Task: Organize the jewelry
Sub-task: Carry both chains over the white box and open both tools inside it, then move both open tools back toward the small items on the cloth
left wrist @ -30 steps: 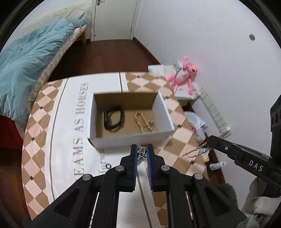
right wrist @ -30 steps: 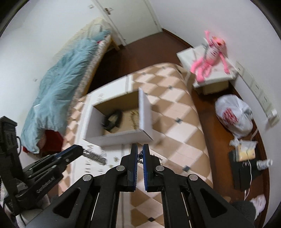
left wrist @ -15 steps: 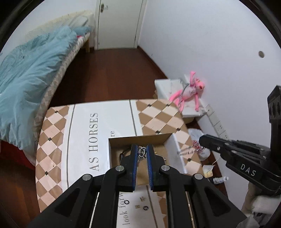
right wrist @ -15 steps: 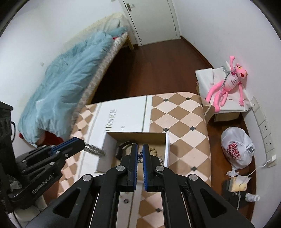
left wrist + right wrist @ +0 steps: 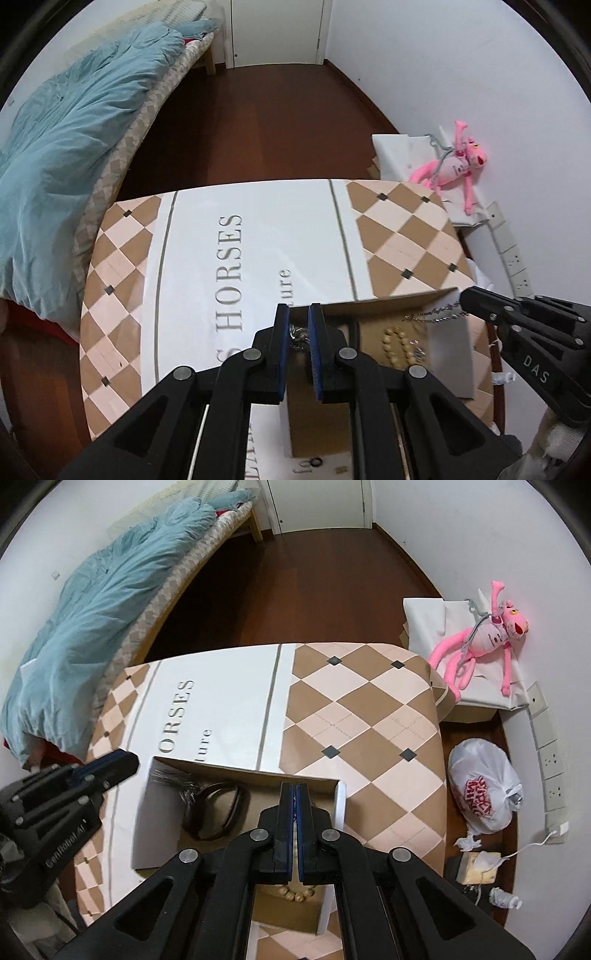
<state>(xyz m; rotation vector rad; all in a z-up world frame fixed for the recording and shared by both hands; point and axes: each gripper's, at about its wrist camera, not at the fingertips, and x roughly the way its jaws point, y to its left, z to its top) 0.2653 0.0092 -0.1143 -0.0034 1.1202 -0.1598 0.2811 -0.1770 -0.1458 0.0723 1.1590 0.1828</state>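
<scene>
Silver chain (image 5: 297,336) is hanging stretched between both claws above the box (image 5: 236,771): left claw (image 5: 298,334) is pinching one end, right claw (image 5: 296,805) is pinching the other, pads nearly touching. Below the claws, beads (image 5: 397,345) and a black band (image 5: 216,810) are lying in the box. Risks: uneven release is likely leaving the chain draped over the wall onto the counter (image 5: 354,709); a drop onto the beads is likely tangling it.

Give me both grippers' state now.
Left gripper: shut on the silver chain.
Right gripper: shut on the chain's other end.
</scene>
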